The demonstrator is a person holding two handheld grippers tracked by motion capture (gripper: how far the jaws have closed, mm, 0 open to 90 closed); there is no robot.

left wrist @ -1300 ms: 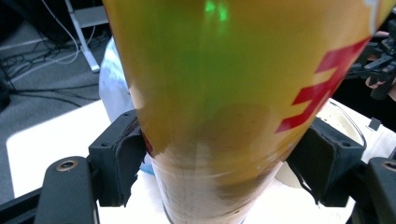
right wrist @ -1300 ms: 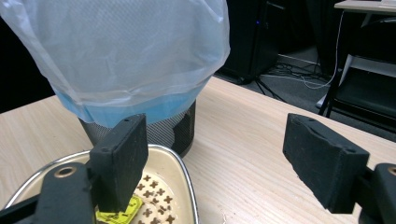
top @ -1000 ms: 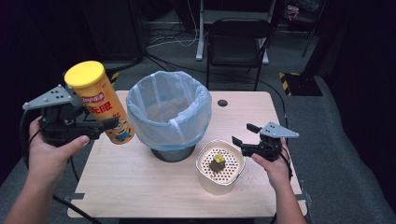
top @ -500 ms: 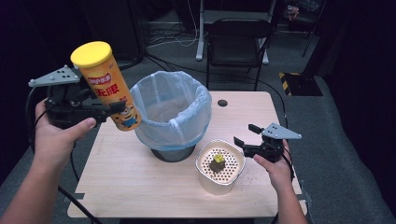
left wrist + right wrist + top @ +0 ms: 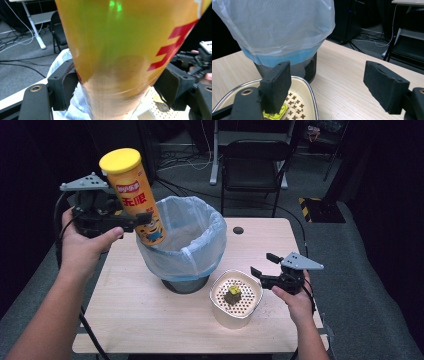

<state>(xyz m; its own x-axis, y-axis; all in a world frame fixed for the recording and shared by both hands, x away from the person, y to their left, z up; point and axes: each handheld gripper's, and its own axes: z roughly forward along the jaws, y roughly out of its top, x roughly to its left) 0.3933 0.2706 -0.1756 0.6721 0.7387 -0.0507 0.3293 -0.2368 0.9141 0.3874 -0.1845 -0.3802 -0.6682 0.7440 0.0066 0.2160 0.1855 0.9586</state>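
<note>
A tall yellow chips can (image 5: 131,192) with a yellow lid leans over the left rim of the bag-lined bin (image 5: 192,247). My left gripper (image 5: 134,219) is shut on the can's lower half. In the left gripper view both pads press the can (image 5: 120,50) from either side of the left gripper (image 5: 117,91). My right gripper (image 5: 264,263) stands open beside the cream perforated bowl (image 5: 220,306), at its right rim, with nothing between its jaws. The right gripper view has the right gripper (image 5: 332,86) aimed at the bin (image 5: 287,32) over the bowl's rim (image 5: 310,90).
A small yellow and dark piece (image 5: 233,294) lies in the bowl. The wooden table (image 5: 140,310) has bare room in front and at the left. A black chair (image 5: 252,165) stands behind the table, with cables on the floor.
My left hand has carried the can up and to the right, from beside the bin to over its left rim. The right gripper has stayed put.
</note>
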